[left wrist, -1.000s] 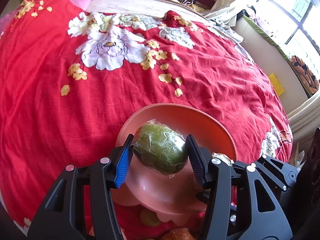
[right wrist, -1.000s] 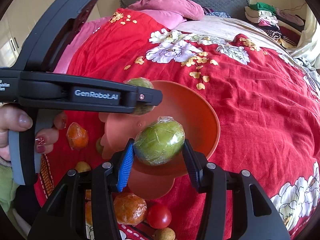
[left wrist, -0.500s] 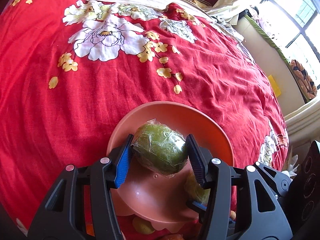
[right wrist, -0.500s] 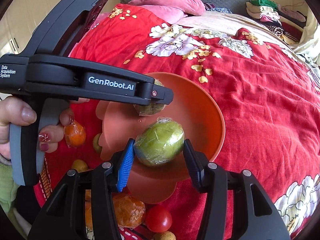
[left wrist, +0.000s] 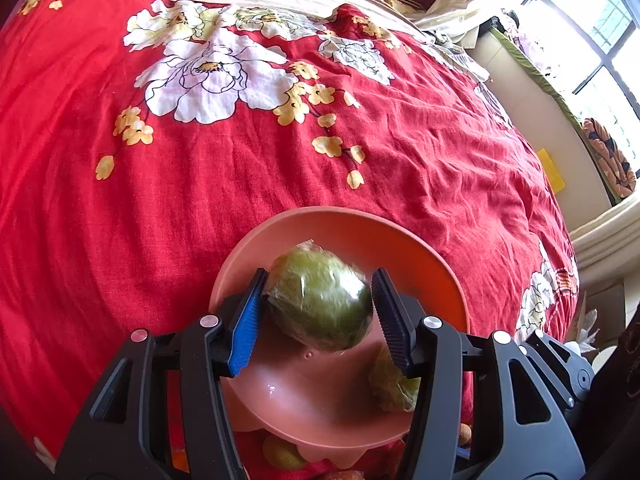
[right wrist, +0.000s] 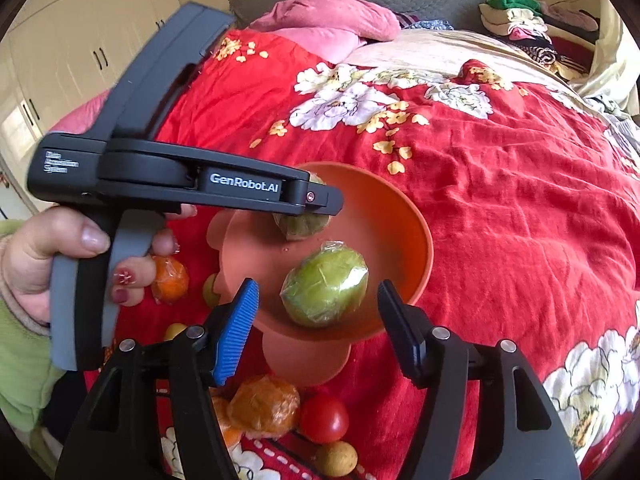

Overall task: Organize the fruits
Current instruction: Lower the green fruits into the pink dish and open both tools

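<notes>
Salmon-pink plastic bowl (right wrist: 416,248) sits on the red floral bedspread (right wrist: 520,200) near the bed's near edge. Your left gripper (left wrist: 318,312) is clamped on a green fruit wrapped in clear film (left wrist: 318,304) above the bowl. Your right gripper (right wrist: 316,320) has just been opening; its pads stand clear of a second film-wrapped green fruit (right wrist: 325,283) resting in the bowl.

"GenRobot.AI" stands in white on the left claw's (right wrist: 320,210) black side.
</notes>
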`<state>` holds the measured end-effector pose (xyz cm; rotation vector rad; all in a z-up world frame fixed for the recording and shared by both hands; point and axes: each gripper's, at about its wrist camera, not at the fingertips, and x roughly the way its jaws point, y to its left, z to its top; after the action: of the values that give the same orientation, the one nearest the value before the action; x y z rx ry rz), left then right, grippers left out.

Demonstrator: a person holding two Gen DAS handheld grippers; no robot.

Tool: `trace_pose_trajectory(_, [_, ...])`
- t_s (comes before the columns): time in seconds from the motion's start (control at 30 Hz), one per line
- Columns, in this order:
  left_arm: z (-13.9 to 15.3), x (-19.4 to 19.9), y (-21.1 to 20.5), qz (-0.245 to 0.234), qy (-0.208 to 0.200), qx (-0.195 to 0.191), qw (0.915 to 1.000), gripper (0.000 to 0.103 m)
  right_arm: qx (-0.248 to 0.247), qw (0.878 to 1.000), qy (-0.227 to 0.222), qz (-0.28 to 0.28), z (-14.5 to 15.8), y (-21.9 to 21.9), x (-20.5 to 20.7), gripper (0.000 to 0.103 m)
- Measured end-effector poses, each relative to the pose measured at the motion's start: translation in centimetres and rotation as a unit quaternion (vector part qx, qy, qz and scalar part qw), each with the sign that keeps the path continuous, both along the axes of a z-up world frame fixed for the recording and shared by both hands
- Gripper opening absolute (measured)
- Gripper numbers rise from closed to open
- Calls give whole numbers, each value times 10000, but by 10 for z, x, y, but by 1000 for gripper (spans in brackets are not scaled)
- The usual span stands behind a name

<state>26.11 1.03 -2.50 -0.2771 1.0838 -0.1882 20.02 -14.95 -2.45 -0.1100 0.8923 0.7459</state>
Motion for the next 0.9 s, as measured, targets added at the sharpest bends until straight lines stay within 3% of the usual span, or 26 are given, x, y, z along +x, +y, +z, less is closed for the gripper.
trace_pose_trajectory(0.4, [16,-8,-1,22,-176,55,9998,46,146,9998,-102,-103,12,-11,-16,70])
trace_pose_trajectory(0.73, [43,-29,3,157,-579,316,9977,73,141,9990,-270,-334,20,-23,-18,81])
trace_pose_trajectory(0.9, [57,-43,8,224,-824,353,9957,81,174,9981,-335,-483,25,-32,-17,85])
